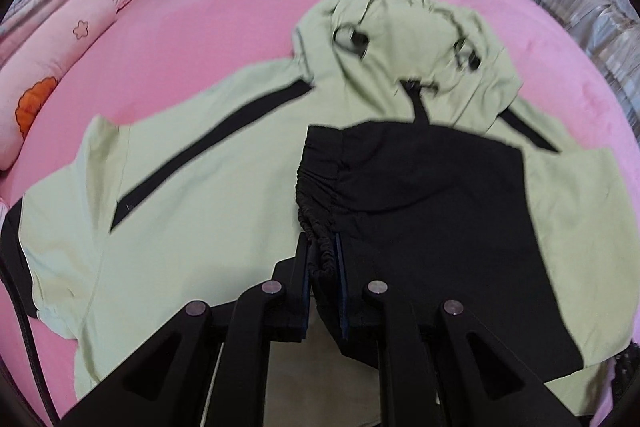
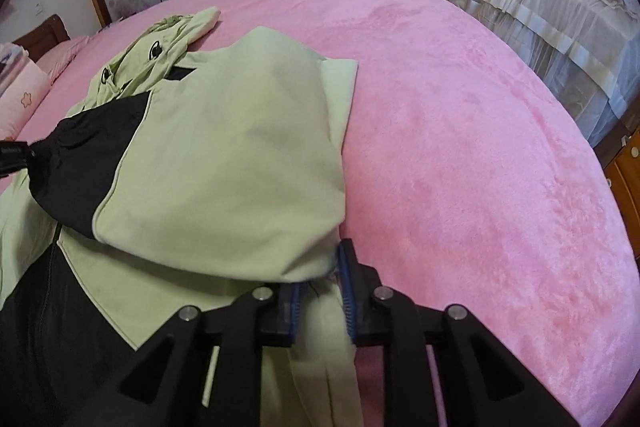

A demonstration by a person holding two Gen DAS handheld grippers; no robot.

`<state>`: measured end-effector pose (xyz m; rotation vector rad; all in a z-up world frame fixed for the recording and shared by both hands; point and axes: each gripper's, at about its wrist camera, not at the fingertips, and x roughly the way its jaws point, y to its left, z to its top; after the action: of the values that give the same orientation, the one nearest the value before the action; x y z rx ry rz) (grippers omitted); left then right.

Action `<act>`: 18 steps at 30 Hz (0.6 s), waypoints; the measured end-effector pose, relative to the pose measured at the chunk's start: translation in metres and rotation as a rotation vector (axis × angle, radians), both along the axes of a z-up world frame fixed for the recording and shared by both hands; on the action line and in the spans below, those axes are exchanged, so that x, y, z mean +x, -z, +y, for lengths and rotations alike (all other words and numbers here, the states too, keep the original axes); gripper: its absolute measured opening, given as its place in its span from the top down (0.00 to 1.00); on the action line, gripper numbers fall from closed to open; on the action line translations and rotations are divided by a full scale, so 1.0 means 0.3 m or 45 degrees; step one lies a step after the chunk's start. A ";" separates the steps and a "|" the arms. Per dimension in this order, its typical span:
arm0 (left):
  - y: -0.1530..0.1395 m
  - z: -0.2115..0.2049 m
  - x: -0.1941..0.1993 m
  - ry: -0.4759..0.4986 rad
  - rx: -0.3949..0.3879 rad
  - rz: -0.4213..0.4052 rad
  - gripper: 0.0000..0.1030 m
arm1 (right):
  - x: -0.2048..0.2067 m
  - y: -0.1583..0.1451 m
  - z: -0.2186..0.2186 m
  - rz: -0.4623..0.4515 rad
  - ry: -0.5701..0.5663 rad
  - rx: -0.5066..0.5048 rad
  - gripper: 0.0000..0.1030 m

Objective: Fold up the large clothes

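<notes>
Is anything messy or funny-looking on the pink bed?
Nothing is spilled or torn. The green and black jacket is only half folded: one sleeve lies across its front, pinched by the left gripper at the black cuff and by the right gripper. The hood is rumpled.

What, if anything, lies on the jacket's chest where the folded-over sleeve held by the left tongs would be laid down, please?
Nothing visible does. The left tongs grip the black cuff of the sleeve over the green jacket, whose chest panel is bare fabric. The hood lies beyond, out of the path.
</notes>
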<state>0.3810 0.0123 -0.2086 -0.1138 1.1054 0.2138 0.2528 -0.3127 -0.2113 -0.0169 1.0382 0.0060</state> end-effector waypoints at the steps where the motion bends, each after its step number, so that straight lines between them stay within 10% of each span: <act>1: 0.019 0.005 -0.006 0.003 -0.009 0.010 0.90 | -0.009 -0.007 0.002 0.012 -0.019 -0.008 0.75; 4: 0.033 0.019 -0.027 0.028 -0.054 0.012 0.86 | -0.047 -0.045 0.000 0.052 -0.123 0.000 0.70; 9: 0.024 0.088 -0.065 0.123 -0.301 0.035 0.52 | -0.083 -0.149 -0.018 0.052 -0.264 0.076 0.56; 18: 0.009 0.192 0.035 0.056 -0.347 -0.002 0.46 | 0.090 -0.234 -0.067 -0.013 -0.146 0.229 0.46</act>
<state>0.3916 0.0700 -0.2112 -0.3317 1.1305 0.0226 0.2798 -0.3329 -0.1412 0.0871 1.0224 0.2029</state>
